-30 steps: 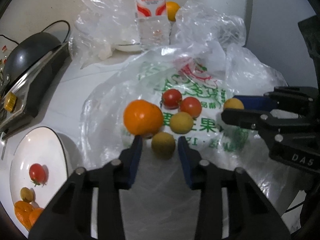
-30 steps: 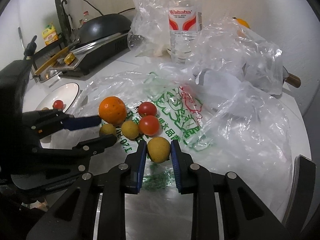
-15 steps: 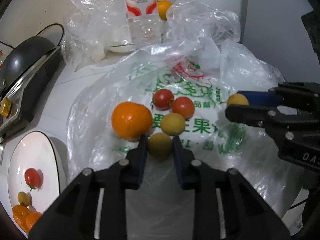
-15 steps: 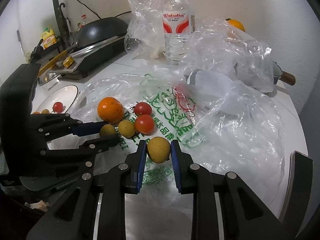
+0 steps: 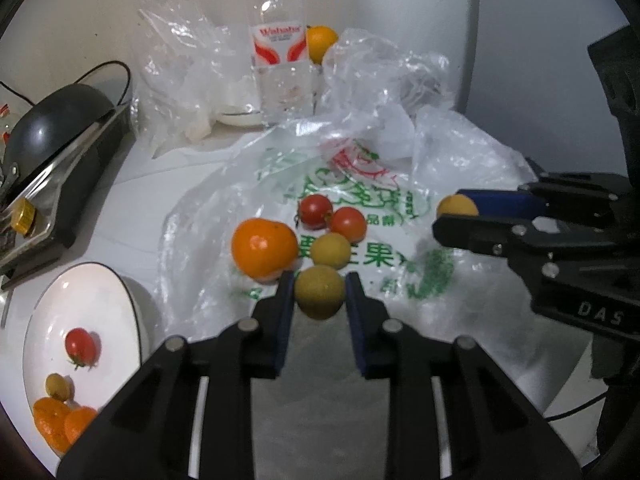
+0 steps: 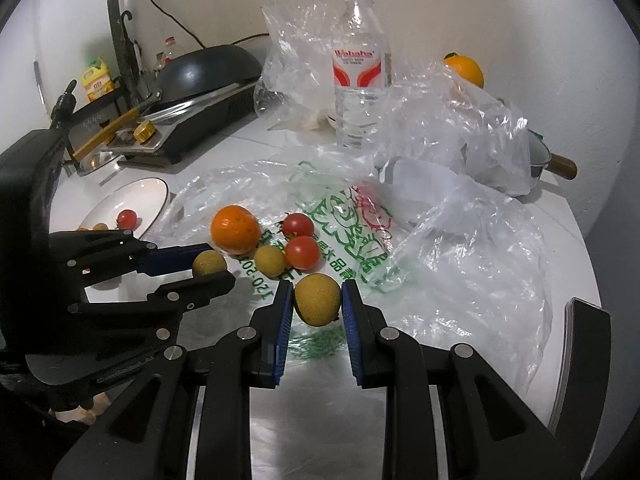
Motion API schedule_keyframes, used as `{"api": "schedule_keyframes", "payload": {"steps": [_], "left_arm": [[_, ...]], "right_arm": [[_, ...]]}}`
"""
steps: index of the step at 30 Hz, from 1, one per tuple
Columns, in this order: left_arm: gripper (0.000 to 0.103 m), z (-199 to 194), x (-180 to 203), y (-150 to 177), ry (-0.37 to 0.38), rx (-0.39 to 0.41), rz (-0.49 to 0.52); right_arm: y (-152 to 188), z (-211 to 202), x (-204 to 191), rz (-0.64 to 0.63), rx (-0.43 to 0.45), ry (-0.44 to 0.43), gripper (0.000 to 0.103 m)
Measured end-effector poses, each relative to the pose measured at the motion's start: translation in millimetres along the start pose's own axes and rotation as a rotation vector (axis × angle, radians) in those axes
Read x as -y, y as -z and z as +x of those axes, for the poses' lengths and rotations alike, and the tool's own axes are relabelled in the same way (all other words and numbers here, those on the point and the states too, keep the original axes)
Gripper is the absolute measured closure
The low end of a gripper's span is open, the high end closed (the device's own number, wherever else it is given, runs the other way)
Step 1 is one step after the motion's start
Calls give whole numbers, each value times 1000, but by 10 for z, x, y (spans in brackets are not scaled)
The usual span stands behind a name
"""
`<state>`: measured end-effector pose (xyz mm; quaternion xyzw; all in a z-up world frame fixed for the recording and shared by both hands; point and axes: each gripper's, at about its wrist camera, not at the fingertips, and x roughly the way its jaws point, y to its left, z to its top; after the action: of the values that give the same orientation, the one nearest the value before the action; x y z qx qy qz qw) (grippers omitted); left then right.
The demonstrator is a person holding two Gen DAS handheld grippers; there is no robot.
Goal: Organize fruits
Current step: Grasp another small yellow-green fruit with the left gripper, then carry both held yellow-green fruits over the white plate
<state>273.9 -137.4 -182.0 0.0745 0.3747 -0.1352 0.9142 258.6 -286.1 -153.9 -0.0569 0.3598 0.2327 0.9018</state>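
My left gripper (image 5: 319, 294) is shut on a yellow-green fruit (image 5: 319, 298) and holds it above the printed plastic bag (image 5: 360, 188). My right gripper (image 6: 316, 300) is shut on a yellow fruit (image 6: 317, 299), also lifted; it shows at the right in the left wrist view (image 5: 456, 206). On the bag lie an orange (image 5: 265, 249), two red tomatoes (image 5: 316, 209) (image 5: 349, 223) and a yellow fruit (image 5: 330, 250). A white plate (image 5: 100, 300) at lower left holds a tomato (image 5: 81, 347), a small yellow fruit and orange pieces.
A water bottle (image 5: 282, 68) and crumpled clear bags (image 5: 384, 76) stand at the back, with another orange (image 5: 320, 43) behind. A black pan on a stove (image 5: 52, 136) is at the left. A pot handle (image 6: 562, 166) sticks out at the right.
The left gripper closed on the yellow-green fruit and lifted it off the bag. The right gripper rose a little with its yellow fruit.
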Motion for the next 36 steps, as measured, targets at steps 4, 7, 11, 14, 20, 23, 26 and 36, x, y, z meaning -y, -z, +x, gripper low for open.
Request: {"api": "schedule_keyframes", "payload": {"steps": [4, 7, 11, 14, 20, 23, 26, 36], "left_arm": [[77, -152, -47, 29, -1, 27, -8], [77, -231, -53, 77, -6, 30, -3], [77, -384, -73, 118, -17, 59, -2], [77, -507, -108, 138, -9, 80, -22], [77, -762, -259, 159, -9, 143, -77], [77, -983, -309, 163, -18, 212, -70], [77, -1176, -400, 149, -39, 240, -80], [77, -1604, -798, 226, -57, 331, -136]], "right_arm": [[-3, -85, -97, -6, 22, 3, 77], [5, -155, -182, -6, 54, -10, 77], [10, -217, -292, -2, 77, -23, 77], [6, -279, -369, 5, 106, -30, 77], [-33, -442, -540, 5, 172, -24, 77], [-81, -508, -618, -2, 195, -7, 77], [-139, -546, -699, 3, 200, -10, 77], [-299, -573, -1028, 19, 261, -5, 77]]}}
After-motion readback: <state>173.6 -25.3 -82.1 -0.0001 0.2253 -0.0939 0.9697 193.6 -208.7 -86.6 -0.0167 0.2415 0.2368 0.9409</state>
